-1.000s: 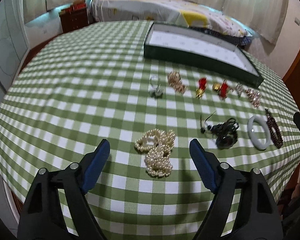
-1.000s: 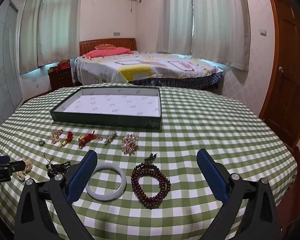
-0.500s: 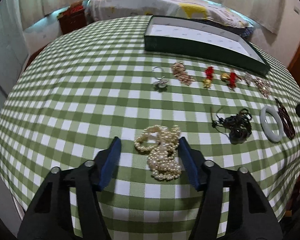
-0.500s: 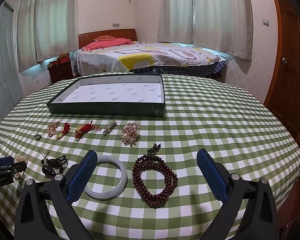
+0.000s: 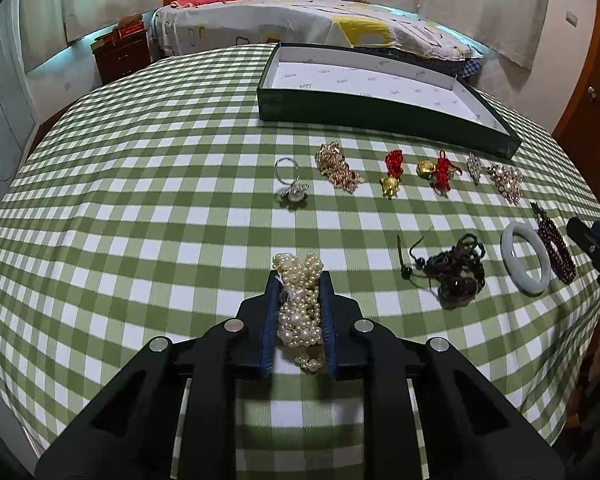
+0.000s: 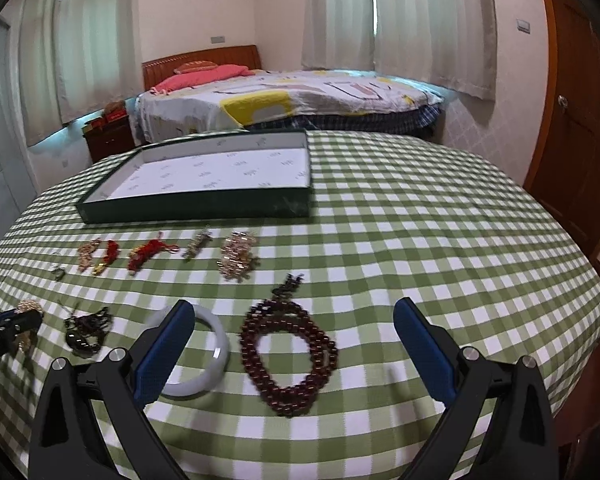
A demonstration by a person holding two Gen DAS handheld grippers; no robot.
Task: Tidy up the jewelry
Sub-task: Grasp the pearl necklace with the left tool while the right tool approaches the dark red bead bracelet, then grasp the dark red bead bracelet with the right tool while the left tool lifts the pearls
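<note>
step: lift pearl necklace (image 5: 300,304) off tabletop (image 5: 140,220) | left tongs (image 5: 299,280): jaws just closed, clenched on the pearl heap, loose loops trailing | right tongs (image 6: 292,330): released, hovering over dark red bead bracelet (image 6: 288,354) | advice: raise slowly and straight so strands clear the cloth, then carry to empty tray (image 5: 380,110)

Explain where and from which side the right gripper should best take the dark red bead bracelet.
Probably from above, on the bead bracelet at its right arc, fingers straddling the strand. It lies flat in an open loop between the open right gripper pads, and that side is away from the white bangle.
</note>
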